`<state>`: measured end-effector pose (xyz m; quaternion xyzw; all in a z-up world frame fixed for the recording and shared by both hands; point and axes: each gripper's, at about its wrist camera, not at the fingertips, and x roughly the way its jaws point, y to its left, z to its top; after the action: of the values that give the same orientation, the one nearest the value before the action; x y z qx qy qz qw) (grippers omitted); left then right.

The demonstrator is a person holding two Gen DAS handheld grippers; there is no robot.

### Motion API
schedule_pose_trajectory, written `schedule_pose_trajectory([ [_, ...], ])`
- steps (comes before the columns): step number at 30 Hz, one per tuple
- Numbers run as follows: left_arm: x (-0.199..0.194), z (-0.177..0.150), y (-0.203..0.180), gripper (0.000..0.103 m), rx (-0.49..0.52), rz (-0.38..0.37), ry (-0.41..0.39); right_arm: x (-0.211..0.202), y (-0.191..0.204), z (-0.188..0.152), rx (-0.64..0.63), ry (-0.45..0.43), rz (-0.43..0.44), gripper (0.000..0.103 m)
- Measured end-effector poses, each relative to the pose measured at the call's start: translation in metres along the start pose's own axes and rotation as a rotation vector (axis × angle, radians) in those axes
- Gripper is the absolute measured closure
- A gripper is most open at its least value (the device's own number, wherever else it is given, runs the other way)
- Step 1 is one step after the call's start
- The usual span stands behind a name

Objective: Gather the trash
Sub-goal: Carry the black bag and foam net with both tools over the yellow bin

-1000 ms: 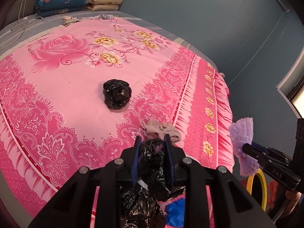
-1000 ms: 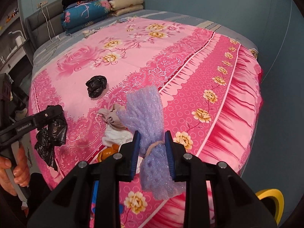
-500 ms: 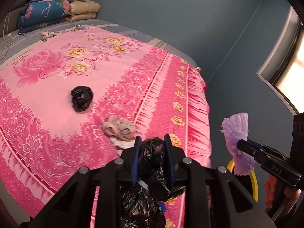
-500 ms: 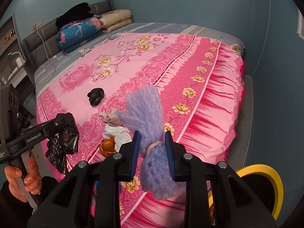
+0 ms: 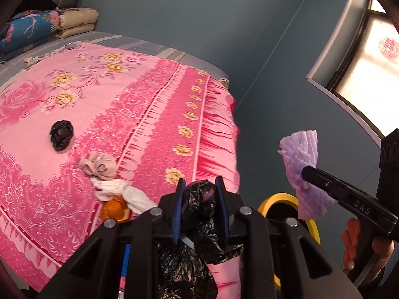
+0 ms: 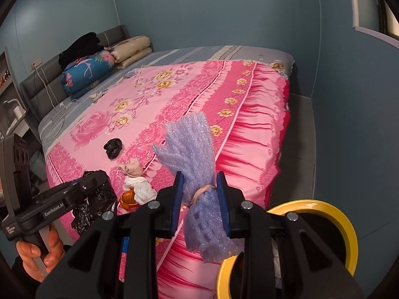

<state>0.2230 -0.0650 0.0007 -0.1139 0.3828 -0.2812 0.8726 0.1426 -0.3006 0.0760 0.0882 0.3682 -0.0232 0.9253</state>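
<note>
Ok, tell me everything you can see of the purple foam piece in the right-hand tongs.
The purple foam net is a soft, bumpy lilac mesh sleeve, bunched at its middle by a tan rubber band. The right tongs are shut on that waist, so it flares above and below the blue pads. It stands roughly upright, held in the air off the pink bedspread, with the yellow-rimmed bin below and to the right. Only the tongs touch it.
</note>
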Motion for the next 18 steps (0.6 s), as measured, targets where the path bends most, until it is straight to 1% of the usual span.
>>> schedule_pose_trajectory([
  [6,0.002,-0.003,-0.04,0.08,0.06,-0.046,0.01,-0.028,-0.021,-0.002,0.041,-0.041,-0.03,0.077],
  [8,0.003,-0.005,-0.053,0.08,0.076,-0.07,0.026,-0.038,-0.029,-0.003,0.059,-0.052,-0.044,0.077],
  [18,0.002,-0.016,-0.108,0.08,0.171,-0.151,0.047,-0.078,-0.065,-0.014,0.163,-0.105,-0.098,0.076],
])
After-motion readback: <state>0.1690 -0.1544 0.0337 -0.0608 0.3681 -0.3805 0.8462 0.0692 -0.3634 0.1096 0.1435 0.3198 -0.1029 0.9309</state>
